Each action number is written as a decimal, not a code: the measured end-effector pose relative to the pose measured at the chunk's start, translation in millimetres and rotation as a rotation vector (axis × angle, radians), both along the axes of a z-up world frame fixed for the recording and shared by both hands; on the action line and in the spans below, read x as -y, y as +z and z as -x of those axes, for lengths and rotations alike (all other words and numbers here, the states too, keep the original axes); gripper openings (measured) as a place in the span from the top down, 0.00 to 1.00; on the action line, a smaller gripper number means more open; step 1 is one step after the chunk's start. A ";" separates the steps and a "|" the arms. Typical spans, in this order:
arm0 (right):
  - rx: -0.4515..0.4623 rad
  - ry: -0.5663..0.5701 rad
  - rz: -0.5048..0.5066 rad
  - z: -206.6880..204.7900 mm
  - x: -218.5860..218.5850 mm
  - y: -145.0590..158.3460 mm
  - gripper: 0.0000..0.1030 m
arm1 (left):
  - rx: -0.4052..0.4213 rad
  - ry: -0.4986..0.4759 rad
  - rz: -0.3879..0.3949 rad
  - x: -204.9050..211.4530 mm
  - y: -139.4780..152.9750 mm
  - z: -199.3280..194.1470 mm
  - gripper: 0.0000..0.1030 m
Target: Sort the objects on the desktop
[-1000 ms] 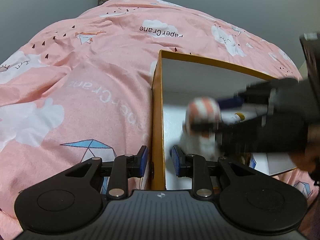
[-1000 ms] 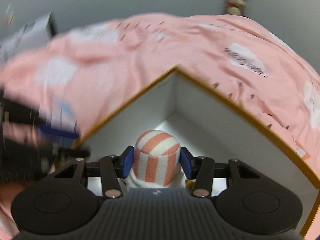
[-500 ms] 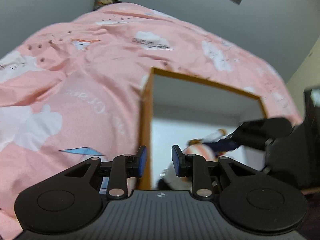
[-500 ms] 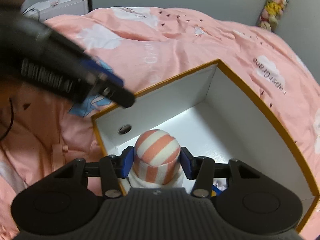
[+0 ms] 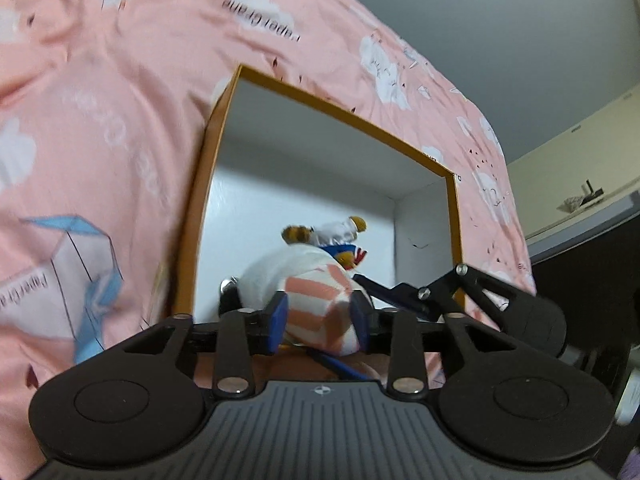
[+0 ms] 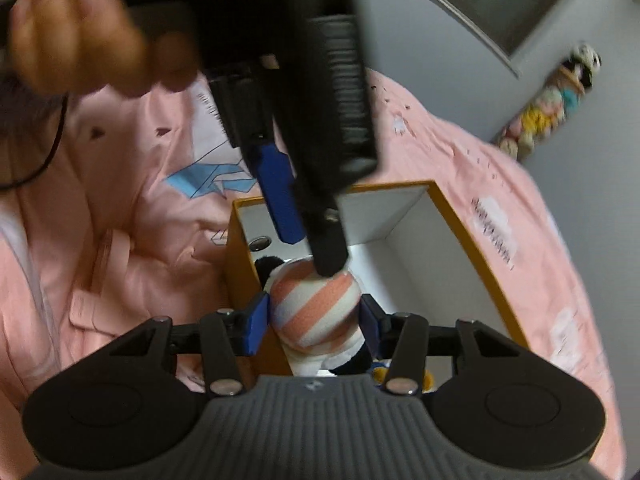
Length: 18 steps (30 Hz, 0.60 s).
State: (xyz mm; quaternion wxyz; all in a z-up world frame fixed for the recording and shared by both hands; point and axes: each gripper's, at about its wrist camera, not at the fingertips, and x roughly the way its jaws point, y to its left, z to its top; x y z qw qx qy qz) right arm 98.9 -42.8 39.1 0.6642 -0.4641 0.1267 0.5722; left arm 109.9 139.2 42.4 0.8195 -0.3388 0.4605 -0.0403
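A plush toy with an orange-and-white striped cap (image 6: 316, 312) sits between the pads of my right gripper (image 6: 314, 320), at the near corner of the orange-rimmed white box (image 6: 472, 248). The right pads look slightly apart from the cap. My left gripper (image 5: 320, 316) reaches in from above; in the left wrist view the striped cap (image 5: 320, 304) lies between its blue pads (image 5: 278, 316), which touch it. A second small plush with brown, white and blue parts (image 5: 332, 240) lies deeper in the box (image 5: 336, 108).
The box rests on a pink bedspread (image 5: 100, 120) with cloud and paper-crane prints. A hand (image 6: 80, 48) holds the left gripper. A string of small plush toys (image 6: 548, 104) hangs on the grey wall. A shelf (image 5: 580, 208) stands at the right.
My left gripper has swung over the box and come down around the striped cap. My right gripper has lowered the plush to the box corner and its pads have widened a little.
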 end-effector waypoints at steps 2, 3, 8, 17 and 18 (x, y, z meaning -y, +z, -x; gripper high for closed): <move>0.023 0.008 0.000 3.5 0.4 -1.4 0.51 | -0.026 0.002 0.022 1.1 -1.9 -3.1 0.47; 0.029 0.009 -0.002 4.5 0.5 -1.9 0.51 | -0.041 -0.001 0.031 2.7 -3.0 -4.9 0.46; 0.042 -0.002 -0.021 6.9 2.1 -3.4 0.51 | -0.100 0.001 0.039 13.2 -8.7 -12.4 0.43; -0.150 -0.076 -0.109 -13.2 16.3 -0.7 0.52 | -0.148 -0.017 -0.005 31.4 -22.3 -23.7 0.37; -0.161 -0.082 -0.111 -15.3 15.8 -2.0 0.52 | -0.141 -0.019 -0.015 32.3 -22.9 -24.2 0.39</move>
